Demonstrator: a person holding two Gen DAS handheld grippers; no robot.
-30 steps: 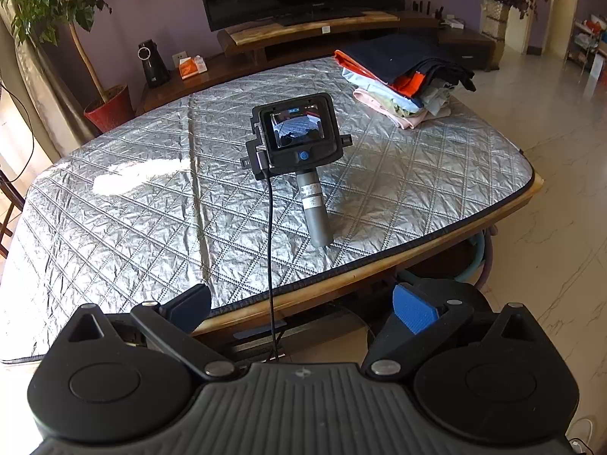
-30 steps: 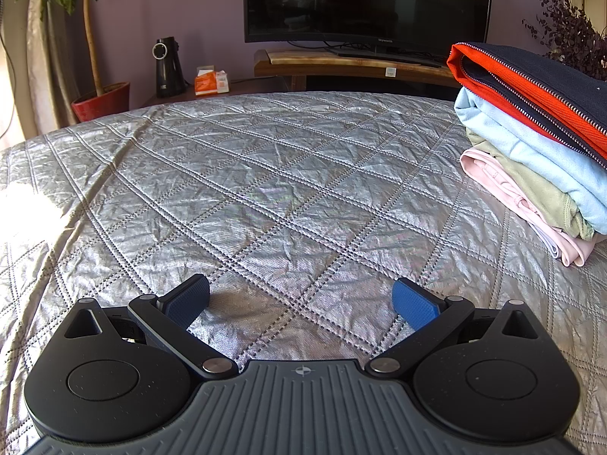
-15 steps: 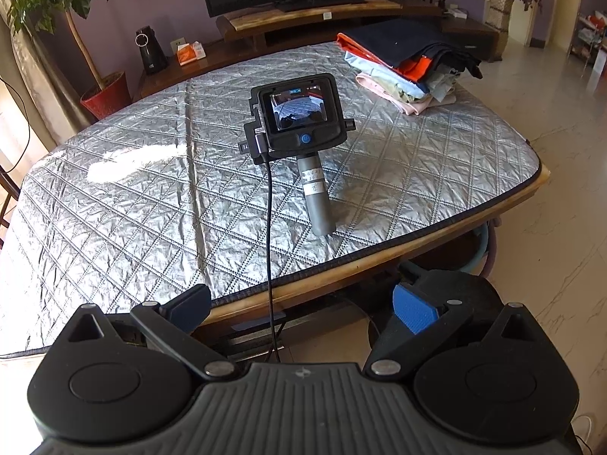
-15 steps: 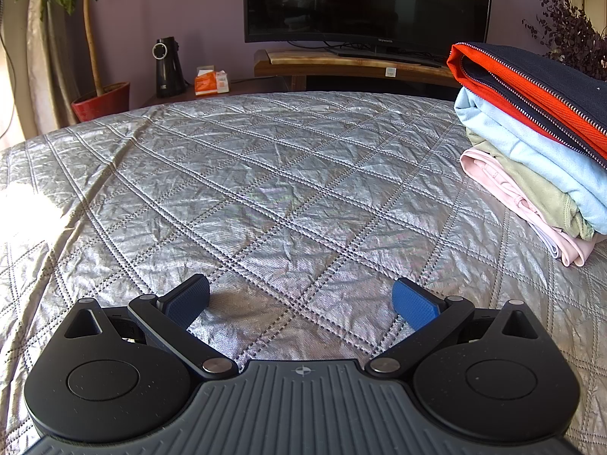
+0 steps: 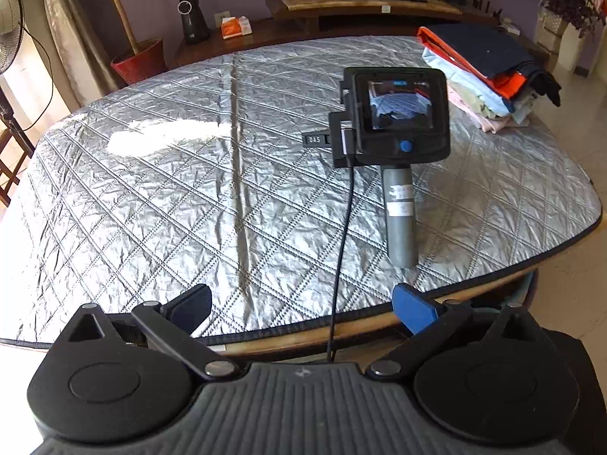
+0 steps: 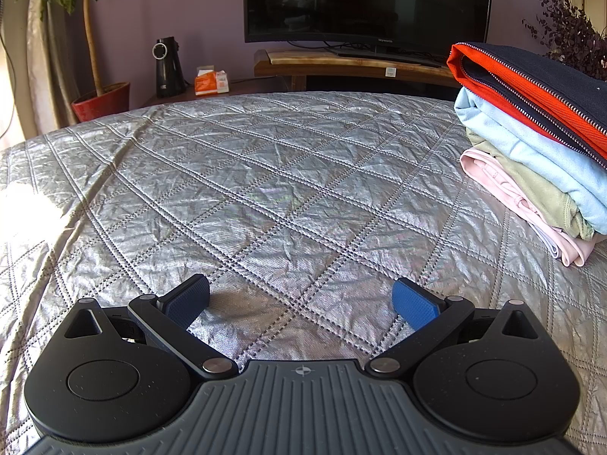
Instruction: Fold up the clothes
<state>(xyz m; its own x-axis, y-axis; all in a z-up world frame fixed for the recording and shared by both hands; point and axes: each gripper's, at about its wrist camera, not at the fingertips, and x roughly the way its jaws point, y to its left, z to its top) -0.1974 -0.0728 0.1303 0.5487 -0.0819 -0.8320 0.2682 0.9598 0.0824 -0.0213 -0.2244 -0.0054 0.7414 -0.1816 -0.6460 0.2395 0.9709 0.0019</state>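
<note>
A stack of folded clothes, with a navy and orange zip jacket on top and light blue, green and pink pieces below, lies at the far right of the silver quilted table cover. The same stack fills the right side of the right wrist view. My left gripper is open with nothing between its fingers, hovering over the table's near edge. My right gripper is open and sits low on the cover. Its body stands on the table in the left wrist view, screen facing me.
A black cable runs from the right gripper's body over the table's near edge. Behind the table are a TV on a wooden stand, a potted plant, a black appliance and an orange box. A fan stands at far left.
My left gripper has moved forward toward the table, so the near edge and the standing right gripper now look closer. The right gripper has not moved.
</note>
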